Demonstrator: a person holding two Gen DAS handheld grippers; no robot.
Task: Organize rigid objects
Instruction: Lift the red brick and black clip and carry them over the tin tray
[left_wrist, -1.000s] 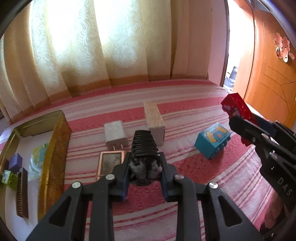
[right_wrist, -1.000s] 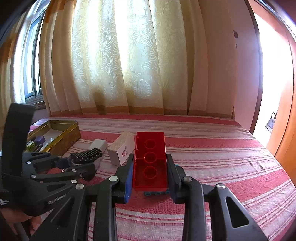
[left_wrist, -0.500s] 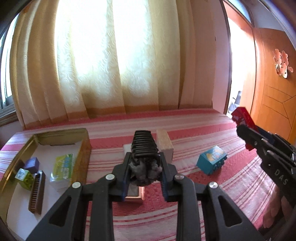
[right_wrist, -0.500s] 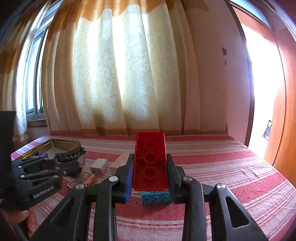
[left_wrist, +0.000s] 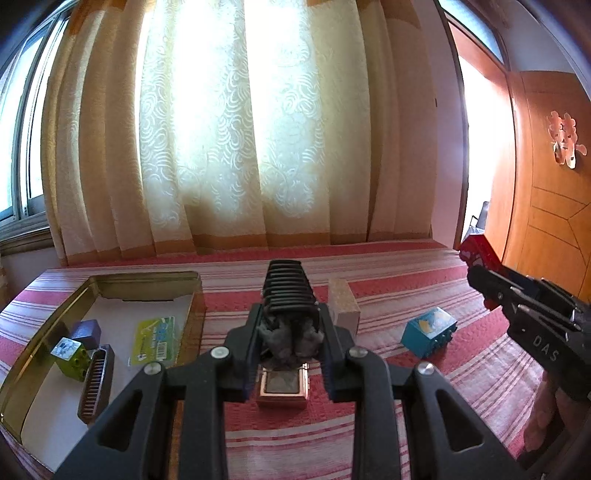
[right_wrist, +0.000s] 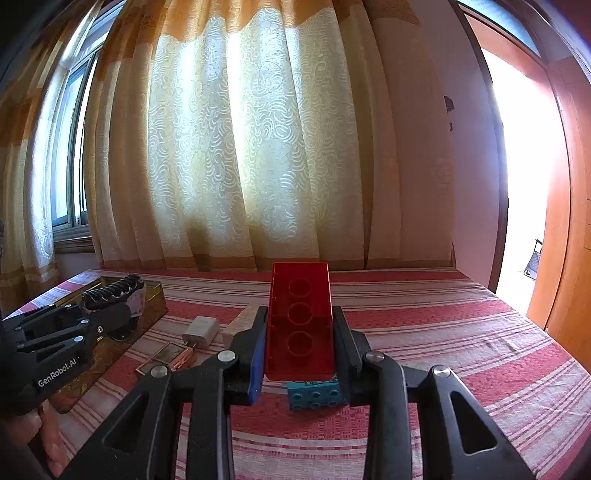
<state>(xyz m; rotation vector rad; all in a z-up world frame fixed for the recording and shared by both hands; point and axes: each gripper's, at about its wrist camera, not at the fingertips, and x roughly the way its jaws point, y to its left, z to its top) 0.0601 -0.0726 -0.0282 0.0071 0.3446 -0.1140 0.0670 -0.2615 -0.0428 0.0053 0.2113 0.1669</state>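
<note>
L gripper (left_wrist: 290, 332) clamped on black ribbed clip (left_wrist: 288, 286), held above the striped bedspread (left_wrist: 424, 398), just right of gold tin (left_wrist: 192, 314); tin has purple block (left_wrist: 86, 329), green block (left_wrist: 72, 352), comb (left_wrist: 96, 382), card (left_wrist: 155, 339) inside. R gripper (right_wrist: 300, 339) closed on red brick (right_wrist: 300, 314), hollow side up, over blue block (right_wrist: 314, 393) on the bed. White charger (right_wrist: 201, 328), small copper-framed mirror (right_wrist: 166, 356) + cream box (left_wrist: 343, 304) lie loose btwn tin and blue block.

backlit by curtains (left_wrist: 255, 122), centre blown out | doorway (right_wrist: 524, 184) glare clipped white | foreground dimmed | edges heavily bent, corners vignetted | focus kept sharp
</note>
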